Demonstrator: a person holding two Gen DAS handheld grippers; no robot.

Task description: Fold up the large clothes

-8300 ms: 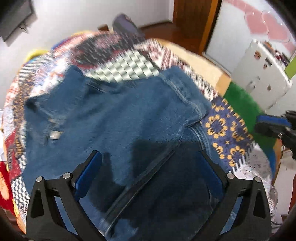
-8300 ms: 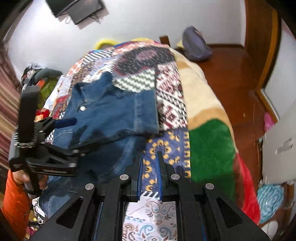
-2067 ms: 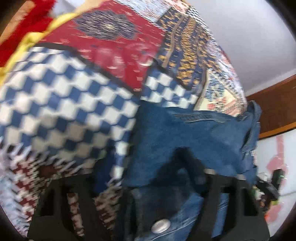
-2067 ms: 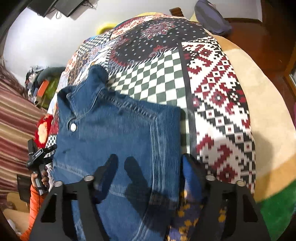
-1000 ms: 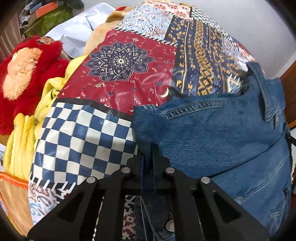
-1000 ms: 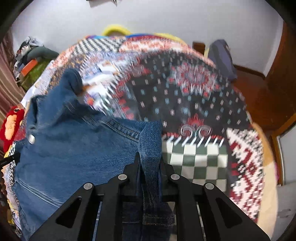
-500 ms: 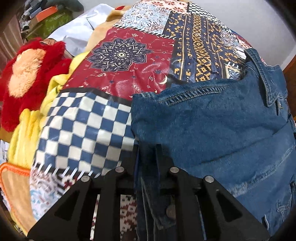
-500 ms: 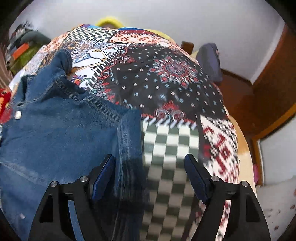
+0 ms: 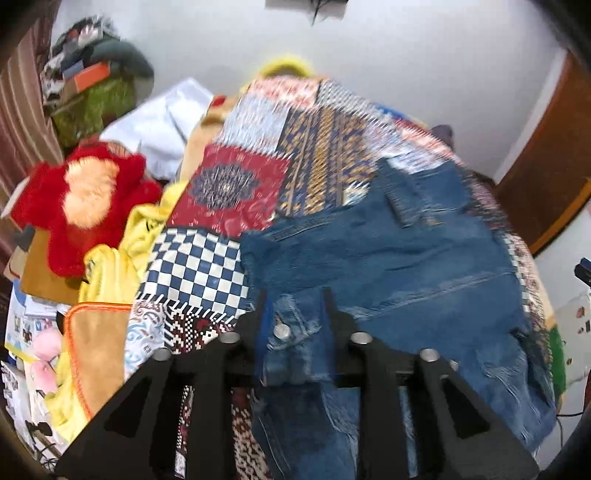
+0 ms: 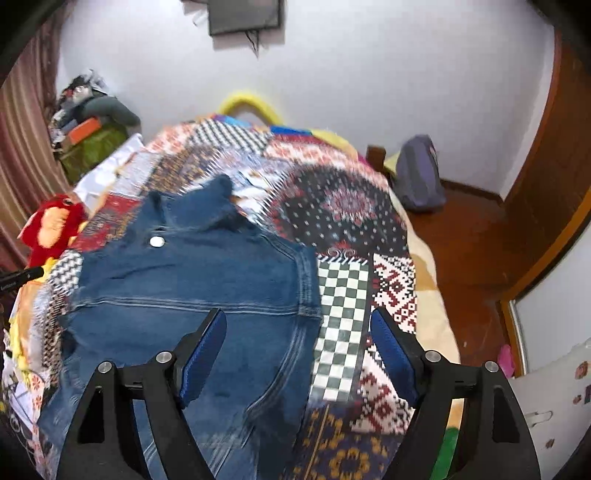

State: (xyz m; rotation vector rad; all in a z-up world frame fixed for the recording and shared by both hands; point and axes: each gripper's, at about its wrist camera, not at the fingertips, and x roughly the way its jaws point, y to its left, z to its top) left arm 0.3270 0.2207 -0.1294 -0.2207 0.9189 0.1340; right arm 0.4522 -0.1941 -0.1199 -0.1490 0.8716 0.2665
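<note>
A bedroom with a white wall, a dark screen (image 10: 243, 16) mounted high on it, and a bed covered by a patchwork quilt (image 10: 343, 206) formed the setting. The denim jacket (image 10: 207, 280) lay flat on the quilt, partly folded, collar toward the far wall and its long axis running from the collar back toward the grippers. The right gripper (image 10: 297, 345) hung above the jacket's right edge with jaws spread wide and nothing between them; they had just been opening. One pad stood over denim, the other over the green-and-white checked patch (image 10: 341, 306). The left gripper (image 9: 293, 325) hung over the jacket's opposite, near edge. Its jaws had just been parting, and a buttoned flap of denim (image 9: 288, 343) appeared between the fingers; whether the pads pressed on it could not be told through the blur. Both grippers stood near the garment, one at each side edge, so either edge lay within reach for a further fold. A red plush toy (image 9: 79, 201) and yellow cloth (image 9: 110, 266) sat beside the bed on the left, a grey backpack (image 10: 419, 177) on the floor at the right, and a wooden door (image 10: 546, 155) beyond it. Nothing lay on the jacket itself.
</note>
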